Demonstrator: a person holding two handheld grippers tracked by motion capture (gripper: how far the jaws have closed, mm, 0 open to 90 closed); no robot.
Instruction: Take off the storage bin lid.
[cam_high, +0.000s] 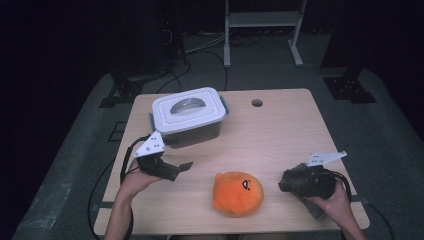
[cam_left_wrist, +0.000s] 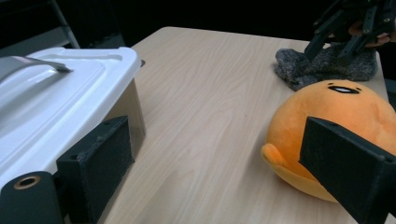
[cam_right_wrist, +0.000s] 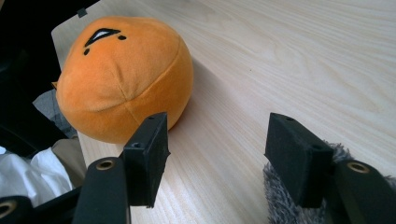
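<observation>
Both tools stand open and grip nothing. Left tool (cam_high: 186, 165) hovers over the table (cam_high: 280, 125), between the white lidded box (cam_high: 189, 114) and the orange plush (cam_high: 237, 193). Right tool (cam_right_wrist: 215, 144) sits low at the table's near right, a grey fuzzy cloth (cam_left_wrist: 322, 67) just under its jaws, plush beside it.

High view looks down; both tool views sit low, close — sharing the orange plush (cam_high: 238, 193).

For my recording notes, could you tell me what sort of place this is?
Probably a lab recording station: a lone wooden table on grey floor mats, dark surroundings, cables and a metal stand behind it.
</observation>
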